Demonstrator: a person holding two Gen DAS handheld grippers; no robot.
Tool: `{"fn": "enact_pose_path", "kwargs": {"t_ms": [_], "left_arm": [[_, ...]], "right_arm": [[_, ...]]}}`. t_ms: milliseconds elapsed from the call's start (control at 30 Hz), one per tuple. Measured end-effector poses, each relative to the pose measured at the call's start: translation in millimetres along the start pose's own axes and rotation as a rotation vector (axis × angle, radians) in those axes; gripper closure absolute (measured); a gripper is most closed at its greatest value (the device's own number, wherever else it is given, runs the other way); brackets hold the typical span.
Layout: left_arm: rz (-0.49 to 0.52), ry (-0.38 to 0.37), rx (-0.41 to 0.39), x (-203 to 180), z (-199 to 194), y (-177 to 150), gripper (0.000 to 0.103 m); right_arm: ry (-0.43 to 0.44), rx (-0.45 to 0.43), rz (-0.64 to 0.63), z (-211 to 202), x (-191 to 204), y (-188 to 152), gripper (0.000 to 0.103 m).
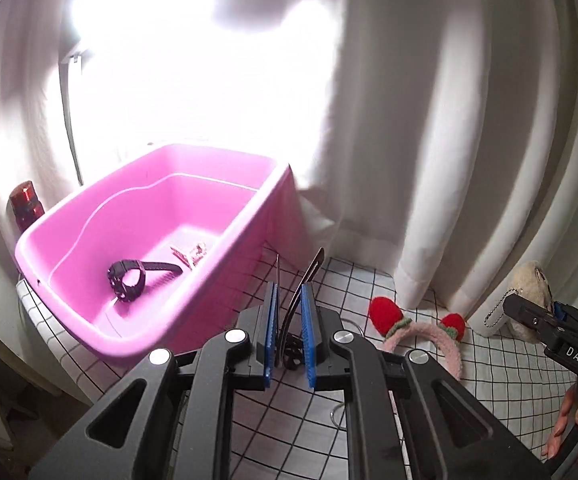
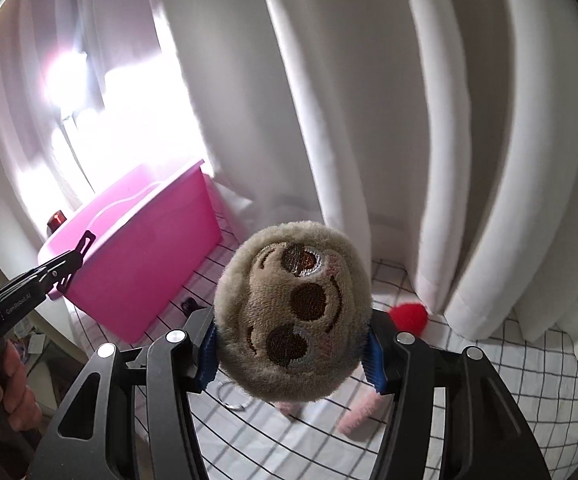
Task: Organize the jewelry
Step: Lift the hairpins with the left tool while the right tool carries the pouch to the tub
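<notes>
My left gripper (image 1: 289,312) is shut on a thin dark metal hair clip (image 1: 307,284), held just right of the pink bin (image 1: 249,216). A black watch (image 1: 127,284) and a small pink hair clip (image 1: 189,254) lie inside the bin. My right gripper (image 2: 293,344) is shut on a round beige plush keychain (image 2: 293,312) and holds it above the checked cloth. That gripper shows in the left wrist view (image 1: 529,316) with the plush (image 1: 529,280) and its ball chain (image 1: 499,306). A pink headband with red strawberries (image 1: 417,328) lies on the cloth.
White curtains (image 1: 429,160) hang close behind. A red jar (image 1: 25,204) stands left of the bin. The table has a white checked cloth (image 1: 509,380); its left edge drops off. A thin ring (image 2: 233,396) and a small dark item (image 2: 190,304) lie on the cloth.
</notes>
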State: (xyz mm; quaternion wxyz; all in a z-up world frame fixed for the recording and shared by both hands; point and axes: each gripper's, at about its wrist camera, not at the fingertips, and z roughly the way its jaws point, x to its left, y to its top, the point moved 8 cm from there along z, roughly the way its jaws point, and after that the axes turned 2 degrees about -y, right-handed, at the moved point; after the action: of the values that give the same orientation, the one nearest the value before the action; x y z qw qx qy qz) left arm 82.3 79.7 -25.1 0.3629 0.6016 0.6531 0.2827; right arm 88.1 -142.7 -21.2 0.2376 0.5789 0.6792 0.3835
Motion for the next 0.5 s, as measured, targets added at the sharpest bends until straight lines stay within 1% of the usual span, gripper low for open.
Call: {"fn": "enact_pose_path", "kwargs": {"t_ms": [133, 300, 400, 500], "left_arm": [[-0.004, 0.042, -0.044, 37, -4, 32, 0.091], [-0.019, 0.103, -0.080, 89, -3, 64, 0.091], [-0.029, 0.136, -0.076, 118, 4, 77, 0.091], [-0.037, 0.164, -0.057, 145, 16, 83, 0.091]], "right_arm": [[0.071, -0.045, -0.048, 13, 51, 38, 0.049], [0.156, -0.047, -0.096, 40, 113, 74, 0.049], [0.183, -0.032, -0.141, 59, 149, 89, 0.049], [0.208, -0.007, -0.180, 81, 185, 99, 0.049]]}}
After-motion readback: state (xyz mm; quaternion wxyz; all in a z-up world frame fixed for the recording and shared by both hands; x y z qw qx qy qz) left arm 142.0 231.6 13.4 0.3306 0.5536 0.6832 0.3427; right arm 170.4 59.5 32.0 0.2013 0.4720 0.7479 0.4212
